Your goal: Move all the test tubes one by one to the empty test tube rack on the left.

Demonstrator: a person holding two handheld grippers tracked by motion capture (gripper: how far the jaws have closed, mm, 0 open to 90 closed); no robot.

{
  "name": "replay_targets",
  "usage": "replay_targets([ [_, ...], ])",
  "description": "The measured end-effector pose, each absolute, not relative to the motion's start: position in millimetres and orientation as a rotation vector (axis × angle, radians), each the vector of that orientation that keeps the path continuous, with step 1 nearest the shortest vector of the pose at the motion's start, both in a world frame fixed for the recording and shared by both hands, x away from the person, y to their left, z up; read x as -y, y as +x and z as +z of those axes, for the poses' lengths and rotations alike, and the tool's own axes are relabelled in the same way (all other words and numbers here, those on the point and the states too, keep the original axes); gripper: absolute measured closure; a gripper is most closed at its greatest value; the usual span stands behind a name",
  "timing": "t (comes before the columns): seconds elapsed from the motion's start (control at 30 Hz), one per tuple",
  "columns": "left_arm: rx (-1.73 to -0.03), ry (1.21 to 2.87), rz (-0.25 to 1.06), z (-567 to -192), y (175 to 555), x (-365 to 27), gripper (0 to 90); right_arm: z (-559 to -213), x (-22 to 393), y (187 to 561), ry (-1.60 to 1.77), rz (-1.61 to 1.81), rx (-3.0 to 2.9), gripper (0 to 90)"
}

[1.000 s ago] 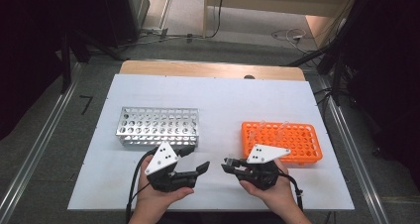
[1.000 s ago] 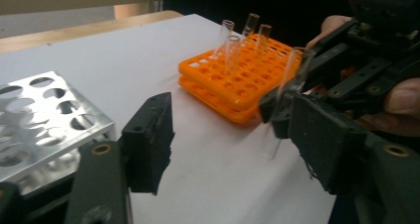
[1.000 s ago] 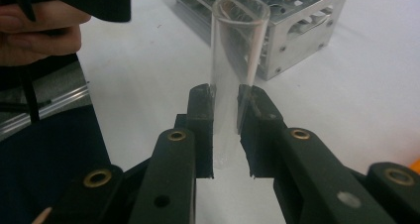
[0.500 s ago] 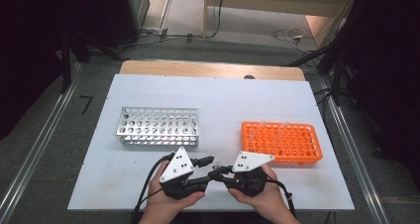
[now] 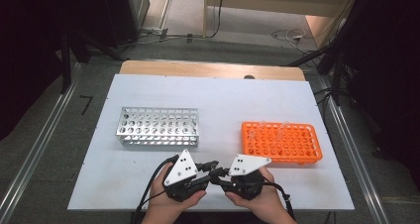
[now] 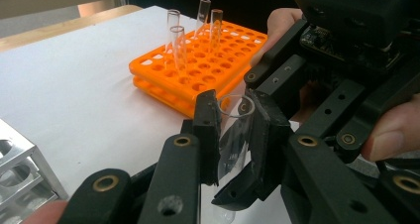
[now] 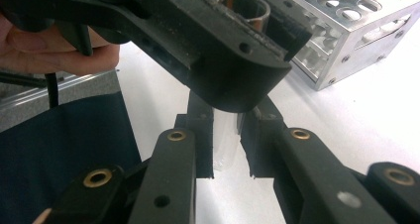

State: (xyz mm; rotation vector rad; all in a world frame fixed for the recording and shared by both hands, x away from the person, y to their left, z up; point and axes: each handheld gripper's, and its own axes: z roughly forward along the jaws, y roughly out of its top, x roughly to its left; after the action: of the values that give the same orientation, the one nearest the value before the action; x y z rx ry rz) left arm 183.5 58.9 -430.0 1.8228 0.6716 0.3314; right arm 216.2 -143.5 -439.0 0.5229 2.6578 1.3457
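A white table (image 5: 223, 100) seen from above, with a person's two hands at its near edge. At the left stands a silver metal rack with rows of round holes (image 5: 158, 126). In front of it, near the middle, the left gripper (image 5: 210, 167), black with a grey three-cornered plate on top, points right toward the other hand. Its jaws have just been closing, and they now pinch a clear glass test tube (image 6: 233, 130) close to its open rim; the tube stands roughly upright between the pads. The right gripper (image 5: 217, 175), also black with a grey plate, points left and meets the first tip to tip. Its jaws press on the same tube lower down, below the left gripper's jaws, as the right gripper view (image 7: 225, 140) shows. Both grippers therefore hold one tube between the two racks, just above the table. At the right sits an orange plastic rack (image 5: 281, 142) with a few clear tubes standing in its far holes.
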Motion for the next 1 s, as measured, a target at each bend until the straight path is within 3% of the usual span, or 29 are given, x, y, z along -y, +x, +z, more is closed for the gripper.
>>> replay_targets([
  [0.23,-0.685,1.825,0.350,-429,185,-59,76.4,-440,145,218,0.527,1.364,-2.653,70.3],
  [0.4,-0.704,1.813,0.355,-427,189,-65,76.4,-438,154,222,0.545,1.416,-2.629,46.9],
  [0.43,-0.704,1.813,0.355,-427,189,-65,76.4,-438,154,222,0.545,1.416,-2.629,46.9],
  [0.6,-0.725,1.806,0.376,-423,193,-72,76.4,-434,170,228,0.628,1.430,-2.574,7.6],
  [0.67,-0.728,1.805,0.384,-422,196,-75,76.4,-434,173,228,0.636,1.418,-2.570,2.4],
  [1.0,-0.777,1.767,0.439,-410,215,-95,76.5,-431,224,228,0.740,1.450,-2.453,0.0],
])
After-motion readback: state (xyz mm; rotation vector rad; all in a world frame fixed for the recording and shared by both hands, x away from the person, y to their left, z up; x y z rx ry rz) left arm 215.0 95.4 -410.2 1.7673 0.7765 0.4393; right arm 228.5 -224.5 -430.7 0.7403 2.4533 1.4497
